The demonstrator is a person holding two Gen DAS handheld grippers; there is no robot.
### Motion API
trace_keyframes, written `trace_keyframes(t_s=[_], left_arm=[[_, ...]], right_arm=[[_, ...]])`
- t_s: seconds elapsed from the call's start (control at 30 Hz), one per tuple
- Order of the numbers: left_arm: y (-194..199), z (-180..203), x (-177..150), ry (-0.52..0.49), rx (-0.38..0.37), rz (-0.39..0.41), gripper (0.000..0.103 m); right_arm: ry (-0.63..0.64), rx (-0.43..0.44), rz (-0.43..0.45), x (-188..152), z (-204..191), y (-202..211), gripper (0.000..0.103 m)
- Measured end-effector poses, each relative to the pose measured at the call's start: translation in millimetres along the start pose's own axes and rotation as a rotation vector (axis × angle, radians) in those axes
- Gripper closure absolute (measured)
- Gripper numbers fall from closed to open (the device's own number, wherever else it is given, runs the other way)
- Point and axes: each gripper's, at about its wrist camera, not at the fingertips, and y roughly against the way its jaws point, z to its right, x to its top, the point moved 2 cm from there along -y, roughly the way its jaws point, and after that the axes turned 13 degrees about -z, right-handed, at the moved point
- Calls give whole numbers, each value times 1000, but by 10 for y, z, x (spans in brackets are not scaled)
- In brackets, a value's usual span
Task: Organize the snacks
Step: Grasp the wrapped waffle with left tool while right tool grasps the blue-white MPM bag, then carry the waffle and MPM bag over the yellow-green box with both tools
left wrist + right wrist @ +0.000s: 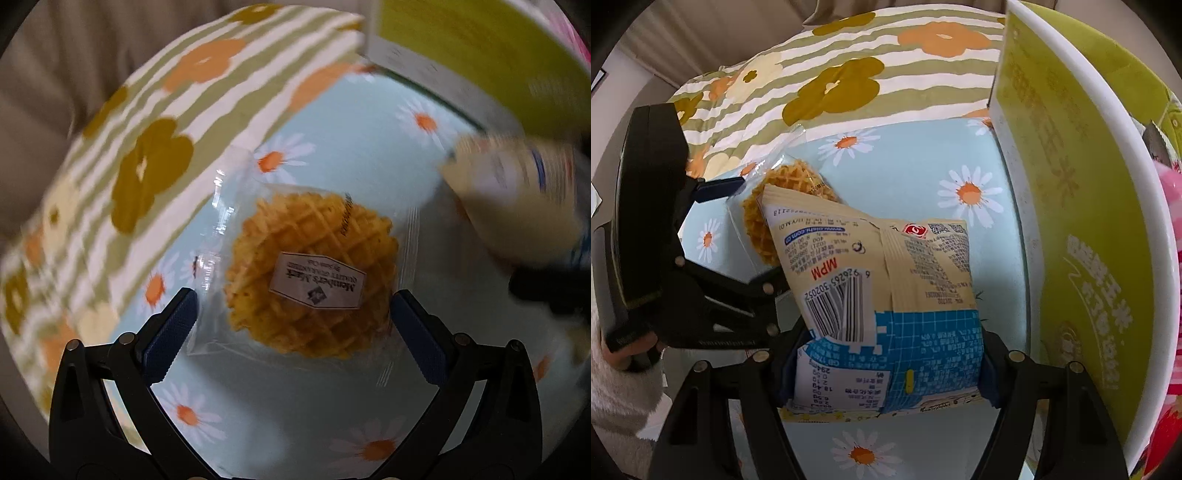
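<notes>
A wrapped round waffle [314, 273] with a white label lies on the light blue daisy cloth [362, 147]. My left gripper [293, 317] is open, its blue pads on either side of the waffle's clear wrapper. My right gripper [884, 363] is shut on a cream and blue snack packet [886, 295], held above the cloth. That packet shows blurred at the right of the left wrist view [517, 199]. In the right wrist view the waffle [768, 206] lies behind the packet, with the left gripper [716, 236] at it.
A green and white box [1071, 221] stands open at the right, with pink and red packets [1172, 332] inside it. It also shows in the left wrist view [498, 48]. A striped flowered bedspread [849, 74] lies beyond the blue cloth.
</notes>
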Motion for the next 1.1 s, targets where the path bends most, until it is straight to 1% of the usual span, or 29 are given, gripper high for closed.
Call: trace_keyframes(t_s=[0.03,0.1,0.27,0.37,0.43,0.47,0.5,0.57,0.63,0.7,0.87,1.1], left_arm=[[6,52,18,-40,25,4,0],[9,91,59,-74,35,6,0],[-39,38,131,-102,-44,-4,0],[-54,28,142,-116,-70,6,0],[-56,16,138,-119,-91,9,3],[-59,3,136,-117,-112,10,8],[-55,-12,129,-112,-143,13,12],[-56,-36,109,-99,-175,19,16],[-60,-74,98,-75,-202,22,18],[-43,-102,80,-51,-221,28,22],[-19,-166,25,7,-267,36,26],[114,-290,-141,95,-303,43,27]], right_arm=[[-4,9,-1,0,6,-7,33],[-6,14,-3,11,16,-23,33],[-6,31,-6,18,44,-40,33],[-8,41,-7,18,90,-42,33],[-9,49,-7,10,124,-44,33],[-10,51,-7,11,124,-49,33],[-11,53,-6,11,127,-49,33],[-13,60,-1,11,140,-40,33],[-18,70,5,8,157,-25,33],[-21,77,9,4,153,-17,33],[-21,88,24,-13,159,27,33],[-12,115,56,-29,143,166,34]])
